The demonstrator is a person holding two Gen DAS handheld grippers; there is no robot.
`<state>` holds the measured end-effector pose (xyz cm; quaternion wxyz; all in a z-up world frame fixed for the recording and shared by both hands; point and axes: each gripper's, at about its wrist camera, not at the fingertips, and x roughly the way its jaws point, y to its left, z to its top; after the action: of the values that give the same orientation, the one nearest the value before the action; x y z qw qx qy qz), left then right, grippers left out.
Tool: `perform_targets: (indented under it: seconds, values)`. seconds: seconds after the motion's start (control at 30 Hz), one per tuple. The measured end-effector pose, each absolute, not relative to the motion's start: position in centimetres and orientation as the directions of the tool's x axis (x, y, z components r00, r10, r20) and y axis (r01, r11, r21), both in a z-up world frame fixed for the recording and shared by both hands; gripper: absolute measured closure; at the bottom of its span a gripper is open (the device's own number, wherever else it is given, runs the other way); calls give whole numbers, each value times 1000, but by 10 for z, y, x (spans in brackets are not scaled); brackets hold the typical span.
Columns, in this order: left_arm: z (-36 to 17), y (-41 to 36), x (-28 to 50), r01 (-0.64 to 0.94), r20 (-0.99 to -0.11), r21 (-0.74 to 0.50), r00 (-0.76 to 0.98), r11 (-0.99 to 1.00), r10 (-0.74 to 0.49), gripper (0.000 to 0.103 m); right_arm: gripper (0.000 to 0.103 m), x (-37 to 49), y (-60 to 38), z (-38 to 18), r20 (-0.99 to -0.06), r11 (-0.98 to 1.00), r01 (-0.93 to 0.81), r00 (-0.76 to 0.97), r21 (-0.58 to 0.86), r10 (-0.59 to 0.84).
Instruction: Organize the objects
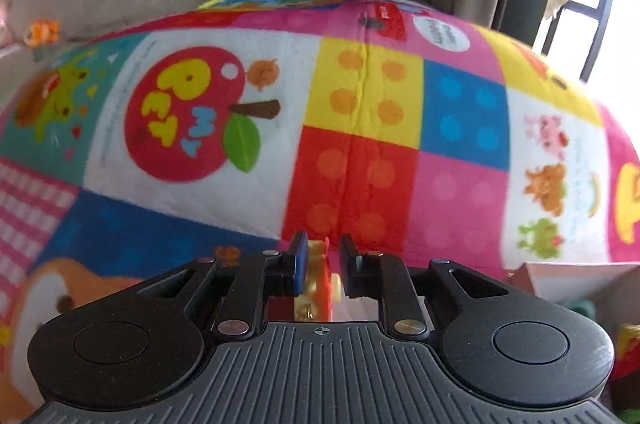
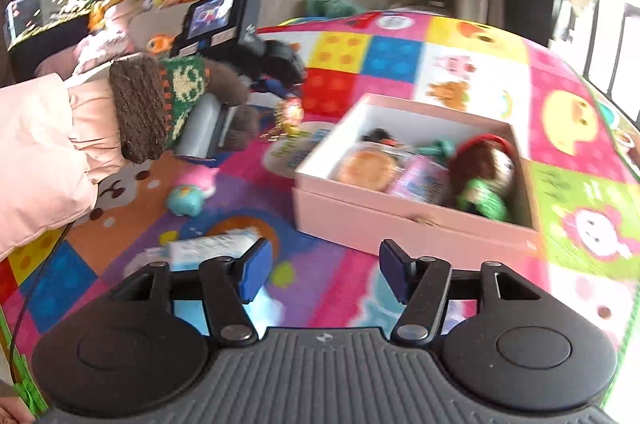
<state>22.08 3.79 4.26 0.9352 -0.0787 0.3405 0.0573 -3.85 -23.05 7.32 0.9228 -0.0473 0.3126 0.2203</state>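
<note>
The left gripper (image 1: 323, 256) is clamped on a small plastic toy (image 1: 318, 276), red, cream and yellow with a gold bit low down; the toy stands between the blue pads with its long axis running along the fingers, away from the camera, and its far end pokes just past the fingertips. What the toy depicts cannot be told. Below it lies a bright patchwork blanket (image 1: 360, 96) whose apple patch (image 1: 184, 112) reads "PET" in yellow letters, with smaller blue letters too blurred to read. In the right wrist view the right gripper (image 2: 325, 264) has its jaws apart with nothing between them, above the same blanket. Just beyond it sits an open pink box (image 2: 400, 220), white inside, holding a round orange item (image 2: 366, 166), a pink-labelled packet (image 2: 422, 180) and a brown plush toy (image 2: 484, 168) with green parts. A white and blue tube (image 2: 212, 246) lies flat near the left fingertip, its long axis across the view, print unreadable. A gloved hand (image 2: 160, 100) in a brown and green knit holds the other gripper.
</note>
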Motion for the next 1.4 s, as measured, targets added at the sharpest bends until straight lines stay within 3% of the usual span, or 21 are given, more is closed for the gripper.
perform_targets:
  seconds: [0.13,0.2,0.3,0.4,0.57,0.7,0.87,1.03,1.2,1.4]
  values:
    - [42,38,222,-182,-680,-52,727,982,99,79,37,-39,-251,63,-605,920,-381,712,94,357]
    - [39,43,220,-197,-698,-86,711,977,82,67,37,-38,-255,56,-611,925,-362,708,117,355]
    - [33,47,217,-164,-722,-144,692,976,10,59,35,-38,-256,47,-614,925,-352,702,142,361]
    - [22,44,224,-144,-770,-174,637,974,-44,72,35,-38,-252,42,-619,925,-351,697,144,361]
    - [36,47,192,-56,-725,-290,664,956,-181,73,35,-45,-251,42,-609,935,-337,721,110,332]
    - [71,33,123,140,-633,-359,690,923,-351,73,35,-44,-263,41,-609,950,-280,732,140,306]
    - [105,-15,62,437,-562,-416,566,798,-603,73,35,-39,-285,42,-603,968,-168,759,187,248]
    - [109,-34,44,466,-524,-301,648,832,-552,72,33,-51,-291,51,-581,975,-130,786,178,211]
    - [106,-12,34,419,-532,-374,634,827,-561,72,26,-64,-281,46,-601,971,-177,763,159,237]
    - [83,39,6,282,-594,-370,661,885,-459,72,28,-74,-237,45,-589,944,-320,747,86,307]
